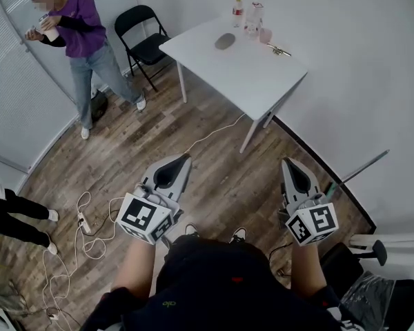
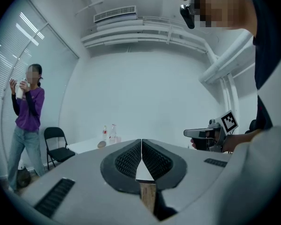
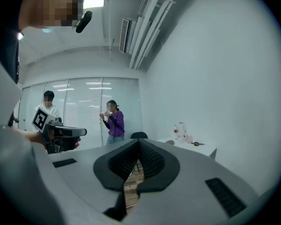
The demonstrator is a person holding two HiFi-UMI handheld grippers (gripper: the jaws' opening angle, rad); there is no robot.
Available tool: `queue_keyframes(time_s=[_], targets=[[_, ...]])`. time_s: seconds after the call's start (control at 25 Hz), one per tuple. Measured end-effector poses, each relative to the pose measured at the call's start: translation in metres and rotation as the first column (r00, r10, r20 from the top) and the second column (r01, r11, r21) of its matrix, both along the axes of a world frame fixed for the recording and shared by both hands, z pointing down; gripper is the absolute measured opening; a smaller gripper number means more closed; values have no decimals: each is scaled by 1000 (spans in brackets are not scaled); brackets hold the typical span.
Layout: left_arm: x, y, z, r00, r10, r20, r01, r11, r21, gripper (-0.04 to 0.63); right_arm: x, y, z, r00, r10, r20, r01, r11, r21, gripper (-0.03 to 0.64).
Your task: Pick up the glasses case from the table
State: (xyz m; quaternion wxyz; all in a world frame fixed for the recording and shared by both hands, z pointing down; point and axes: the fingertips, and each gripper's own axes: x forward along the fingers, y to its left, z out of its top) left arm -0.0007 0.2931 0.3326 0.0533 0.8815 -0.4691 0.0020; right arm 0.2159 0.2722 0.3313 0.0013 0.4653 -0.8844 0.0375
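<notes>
Open wood floor (image 1: 214, 178) is seen betw. the left gripper (image 1: 185, 158), the right gripper (image 1: 288, 163) and the bench (image 1: 262, 88), crossed only by a thin white cable (image 1: 214, 133) lying flat. The bench's near and left edges can be approached freely; its right side is closed off by the white wall (image 1: 359, 81). The bench's near half is bare. The glasses case (image 1: 225, 41) is reachable from the front and left; a bottle (image 1: 238, 11), clear jug (image 1: 254, 18) and pink cup (image 1: 265, 35) are crowded just behind it. A folding chair (image 1: 143, 36) blocks the far left corner. More cables (image 1: 83, 219) are strewn at lower left, well aside.
</notes>
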Motion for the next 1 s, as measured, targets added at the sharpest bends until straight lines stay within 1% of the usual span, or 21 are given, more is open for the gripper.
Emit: queue_keyframes(time_s=[0.16, 0.32, 0.56, 0.76, 1.0], targets=[[-21, -1, 4, 1000, 7, -1, -7, 1000, 0, 23, -22, -1, 4, 1000, 2, -12, -2, 1000, -8, 20], [-51, -1, 10, 1000, 15, 2, -15, 1000, -5, 23, -53, -2, 6, 1000, 10, -18, -10, 1000, -2, 20], [-87, 1, 18, 999, 33, 32, -33, 999, -8, 23, -96, 0, 13, 1000, 6, -21, -6, 1000, -3, 20], [-99, -8, 20, 1000, 21, 20, -21, 1000, -9, 23, -105, -8, 19, 1000, 4, -31, -4, 1000, -18, 20], [-104, -38, 27, 1000, -1, 19, 2, 1000, -24, 23, -108, -48, 24, 1000, -13, -19, 12, 1000, -25, 20]])
